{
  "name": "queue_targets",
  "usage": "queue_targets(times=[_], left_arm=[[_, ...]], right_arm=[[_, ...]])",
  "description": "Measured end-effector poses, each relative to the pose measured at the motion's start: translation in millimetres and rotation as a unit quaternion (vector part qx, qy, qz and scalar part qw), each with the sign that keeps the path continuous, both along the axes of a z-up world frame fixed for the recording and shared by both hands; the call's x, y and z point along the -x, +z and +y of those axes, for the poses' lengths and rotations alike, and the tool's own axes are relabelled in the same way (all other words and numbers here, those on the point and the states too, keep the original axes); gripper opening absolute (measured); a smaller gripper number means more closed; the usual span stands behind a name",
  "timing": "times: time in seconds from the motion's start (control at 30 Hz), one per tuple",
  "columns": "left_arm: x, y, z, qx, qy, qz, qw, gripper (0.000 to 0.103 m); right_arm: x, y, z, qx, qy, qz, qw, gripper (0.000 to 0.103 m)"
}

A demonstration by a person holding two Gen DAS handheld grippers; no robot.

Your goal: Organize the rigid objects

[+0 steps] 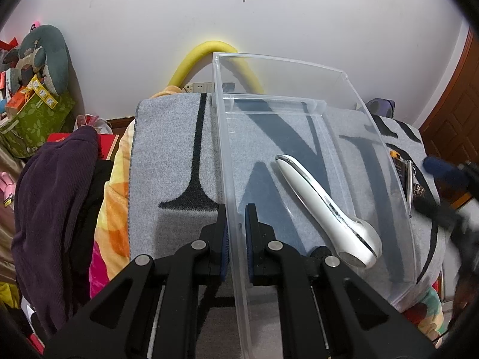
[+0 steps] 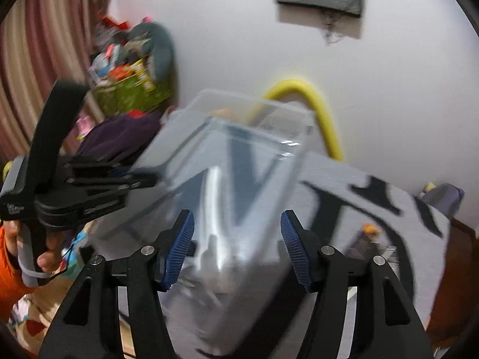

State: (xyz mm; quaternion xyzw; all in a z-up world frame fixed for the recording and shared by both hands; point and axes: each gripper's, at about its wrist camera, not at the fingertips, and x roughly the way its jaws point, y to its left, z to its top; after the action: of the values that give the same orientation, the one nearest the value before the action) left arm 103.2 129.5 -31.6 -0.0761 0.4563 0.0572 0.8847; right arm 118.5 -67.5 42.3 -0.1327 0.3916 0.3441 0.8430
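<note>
A clear plastic bin [image 1: 374, 119] stands on a grey patterned mat [image 1: 167, 149]. A white handheld device [image 1: 323, 209] with chrome trim lies inside it. My left gripper [image 1: 237, 233] is shut on the bin's left wall, one pad on each side. The bin [image 2: 239, 149] and the white device [image 2: 214, 197] show blurred in the right wrist view. My right gripper [image 2: 238, 245] is open and empty, above the bin's near end. The left gripper [image 2: 143, 179] shows there at the bin's left wall. It shows blurred at the right edge of the left wrist view [image 1: 449, 191].
A small orange-tipped item and a silver clipper with a chain [image 1: 407, 173] lie on the mat right of the bin. A yellow foam tube [image 1: 209, 51] arches behind. Purple cloth [image 1: 54, 197] and a cluttered green box [image 1: 33, 113] sit at the left. A wooden door [image 1: 455, 95] is at right.
</note>
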Motion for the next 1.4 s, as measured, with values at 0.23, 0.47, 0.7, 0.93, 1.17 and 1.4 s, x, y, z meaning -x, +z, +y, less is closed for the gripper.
queue_targets(times=[0.23, 0.47, 0.7, 0.93, 1.17, 1.4], left_arm=[[-0.1, -0.5, 0.3, -0.003, 0.0, 0.001, 1.0, 0.007], [-0.7, -0.8, -1.2, -0.009, 0.0, 0.003, 1.0, 0.007], [-1.1, -1.0, -1.5, -0.01, -0.001, 0.005, 0.9999, 0.007], [-1.1, -0.6, -1.5, -0.011, -0.001, 0.005, 0.9999, 0.007], [-0.9, -0.6, -1.6, -0.01, 0.0, 0.005, 0.9999, 0.007], [-0.5, -0.3, -1.3, -0.008, 0.001, 0.003, 1.0, 0.008]], right_arm=[[-35.1, -1.4, -77.4, -0.002, -0.101, 0.005, 0.995, 0.057], [-52.8, -33.2, -128.8, 0.008, -0.166, 0.043, 0.985, 0.057], [-60.5, -71.7, -138.7, 0.024, -0.179, 0.081, 0.98, 0.057], [-58.1, -74.0, -148.0, -0.007, -0.175, 0.097, 0.98, 0.043], [-59.1, -81.7, -152.8, -0.019, -0.18, 0.11, 0.977, 0.029], [-49.0, -60.5, -144.6, -0.015, -0.174, 0.072, 0.982, 0.029]])
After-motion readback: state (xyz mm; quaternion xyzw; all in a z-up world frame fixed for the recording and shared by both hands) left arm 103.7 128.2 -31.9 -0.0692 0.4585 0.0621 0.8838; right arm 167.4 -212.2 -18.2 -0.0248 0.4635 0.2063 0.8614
